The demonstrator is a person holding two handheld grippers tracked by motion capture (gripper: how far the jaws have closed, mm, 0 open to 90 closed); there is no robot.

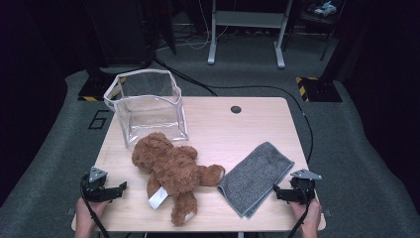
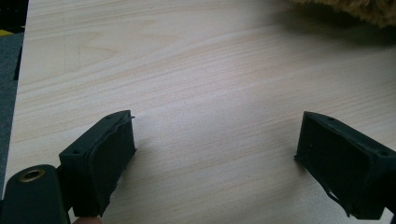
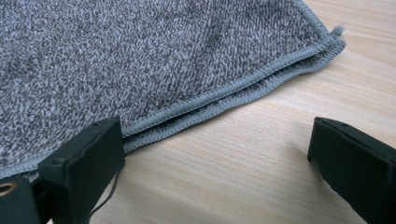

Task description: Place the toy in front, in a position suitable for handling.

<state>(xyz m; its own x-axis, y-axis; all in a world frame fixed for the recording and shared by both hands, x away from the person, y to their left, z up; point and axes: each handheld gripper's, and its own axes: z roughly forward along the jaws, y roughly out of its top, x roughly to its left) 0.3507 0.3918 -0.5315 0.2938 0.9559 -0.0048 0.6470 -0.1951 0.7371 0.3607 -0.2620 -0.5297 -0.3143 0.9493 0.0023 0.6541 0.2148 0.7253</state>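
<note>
teddy bear (image 1: 171, 171), blank white tag (image 1: 157, 198)

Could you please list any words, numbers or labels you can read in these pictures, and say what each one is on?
"6": a large dark numeral on the grey floor mat, left of the table.
The white tag on the teddy bear: any print is too small to read.
Nothing readable on the clear bin or grey towel.

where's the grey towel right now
In the high view the grey towel lies folded on the table's right side, between the teddy bear and the right gripper.
</note>
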